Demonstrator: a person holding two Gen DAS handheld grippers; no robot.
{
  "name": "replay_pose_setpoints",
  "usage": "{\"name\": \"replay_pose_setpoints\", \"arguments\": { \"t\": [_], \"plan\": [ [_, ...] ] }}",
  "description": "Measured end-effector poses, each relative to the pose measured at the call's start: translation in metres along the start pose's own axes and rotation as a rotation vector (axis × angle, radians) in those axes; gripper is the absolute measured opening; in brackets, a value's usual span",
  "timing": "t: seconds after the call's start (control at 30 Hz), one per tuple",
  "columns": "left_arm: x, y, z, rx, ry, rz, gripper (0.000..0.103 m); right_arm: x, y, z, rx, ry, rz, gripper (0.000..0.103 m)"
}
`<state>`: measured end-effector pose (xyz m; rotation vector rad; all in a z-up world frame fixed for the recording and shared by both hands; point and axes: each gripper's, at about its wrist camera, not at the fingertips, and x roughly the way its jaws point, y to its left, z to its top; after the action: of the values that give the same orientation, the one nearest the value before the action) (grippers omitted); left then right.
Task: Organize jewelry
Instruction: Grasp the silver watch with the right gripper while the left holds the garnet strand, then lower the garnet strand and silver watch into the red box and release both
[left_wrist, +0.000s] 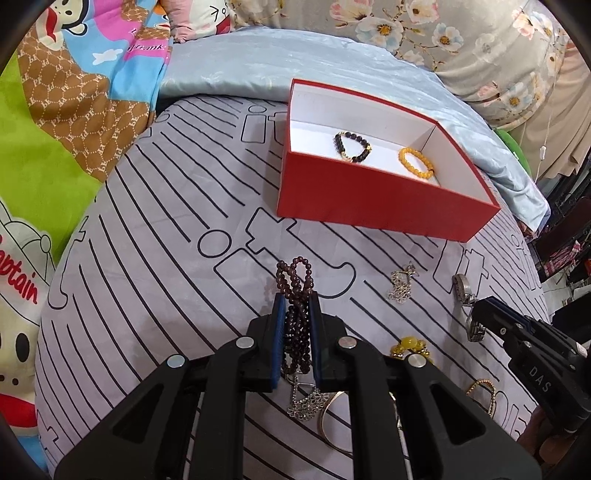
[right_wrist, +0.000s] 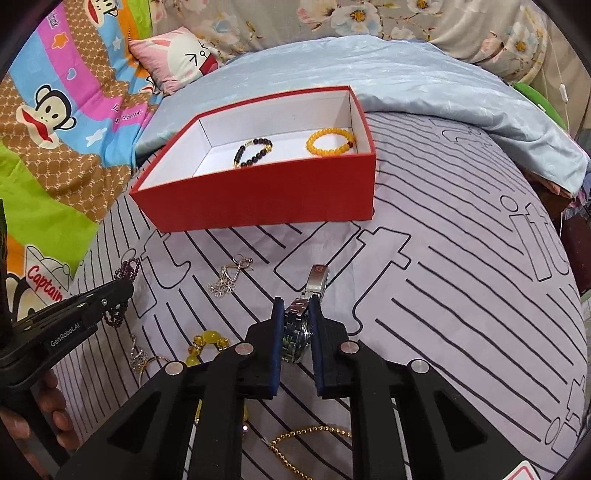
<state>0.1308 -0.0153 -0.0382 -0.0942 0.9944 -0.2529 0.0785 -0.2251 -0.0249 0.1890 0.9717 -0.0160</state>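
Observation:
A red box (left_wrist: 354, 201) (right_wrist: 258, 201) with a white inside sits on the striped bed sheet; it holds a dark bead bracelet (left_wrist: 351, 146) (right_wrist: 254, 152) and a yellow bead bracelet (left_wrist: 415, 162) (right_wrist: 330, 142). My left gripper (left_wrist: 296, 301) is shut on a string of dark maroon beads (left_wrist: 294, 275), whose loops stick out past the fingertips. In the right wrist view the same beads (right_wrist: 127, 271) show beside the left gripper (right_wrist: 122, 286). My right gripper (right_wrist: 297, 304) is shut on a silver metal watch (right_wrist: 297, 330); its clasp end (right_wrist: 317, 277) juts out in front.
Loose jewelry lies on the sheet: a silver chain piece (left_wrist: 400, 284) (right_wrist: 227, 277), a yellow bead item (left_wrist: 408, 345) (right_wrist: 207, 341), a silver flower pendant (left_wrist: 308, 402), a bangle (left_wrist: 332, 421), a gold bead chain (right_wrist: 306, 437). Quilts and pillows rise behind the box.

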Motion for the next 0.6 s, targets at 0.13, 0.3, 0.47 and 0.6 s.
{"name": "replay_pose_setpoints", "arguments": {
  "t": [0.13, 0.3, 0.47, 0.6],
  "plan": [
    [-0.009, -0.003, 0.006, 0.006, -0.022, -0.010, 0.011, -0.012, 0.000, 0.005, -0.003, -0.026, 0.006, 0.012],
    [-0.020, -0.011, 0.014, 0.021, -0.049, -0.016, 0.011, -0.025, -0.002, 0.013, -0.002, -0.055, 0.017, 0.012],
    [-0.027, -0.018, 0.021, 0.035, -0.069, -0.022, 0.011, -0.039, -0.003, 0.024, -0.008, -0.089, 0.028, 0.012],
    [-0.031, -0.021, 0.028, 0.042, -0.083, -0.028, 0.011, -0.049, -0.004, 0.038, -0.019, -0.123, 0.034, 0.012]
  ]
}}
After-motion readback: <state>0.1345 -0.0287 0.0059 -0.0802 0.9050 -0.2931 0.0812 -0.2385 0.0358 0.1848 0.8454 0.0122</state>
